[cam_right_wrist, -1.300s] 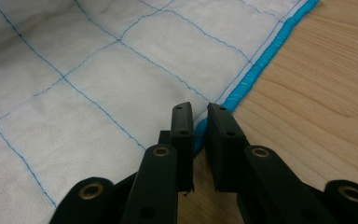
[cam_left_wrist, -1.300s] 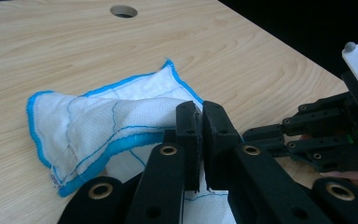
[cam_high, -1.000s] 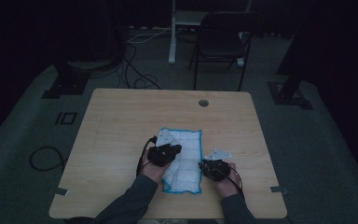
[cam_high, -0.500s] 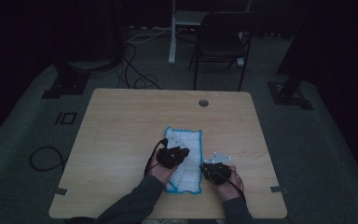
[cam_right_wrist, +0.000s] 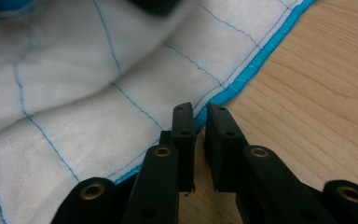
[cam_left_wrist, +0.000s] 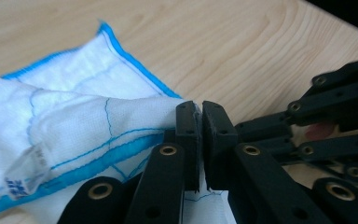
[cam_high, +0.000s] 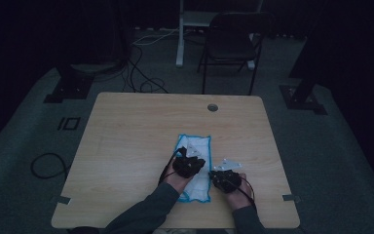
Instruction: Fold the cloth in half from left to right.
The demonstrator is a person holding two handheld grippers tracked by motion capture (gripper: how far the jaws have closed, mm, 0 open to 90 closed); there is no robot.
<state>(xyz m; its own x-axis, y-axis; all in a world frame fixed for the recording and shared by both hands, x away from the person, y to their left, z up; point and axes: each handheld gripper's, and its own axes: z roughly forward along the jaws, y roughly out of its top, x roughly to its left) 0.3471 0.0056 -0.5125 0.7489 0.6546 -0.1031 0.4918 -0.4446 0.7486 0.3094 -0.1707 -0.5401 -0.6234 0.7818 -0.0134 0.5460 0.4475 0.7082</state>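
White cloth [cam_high: 195, 165] with blue edging lies on the worktop [cam_high: 136, 141] near the front edge. Left gripper [cam_left_wrist: 199, 109] fingers pinch a folded cloth edge. Right gripper [cam_right_wrist: 200, 116] fingers nearly together at the cloth's blue hem, probably gripping it.

Wooden table [cam_high: 126, 146], blue-edged white cloth [cam_high: 197, 146]

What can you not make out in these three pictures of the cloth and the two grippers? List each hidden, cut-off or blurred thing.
- Printing on the cloth's small label, left gripper view: blurred and too small to read.
- Dark shape at the top edge, right gripper view: blurred and cut off.
- Cloth under the left gripper, high view: covered by gripper and hand.
- Right gripper: whether its near-shut jaws pinch the blue hem is unclear.
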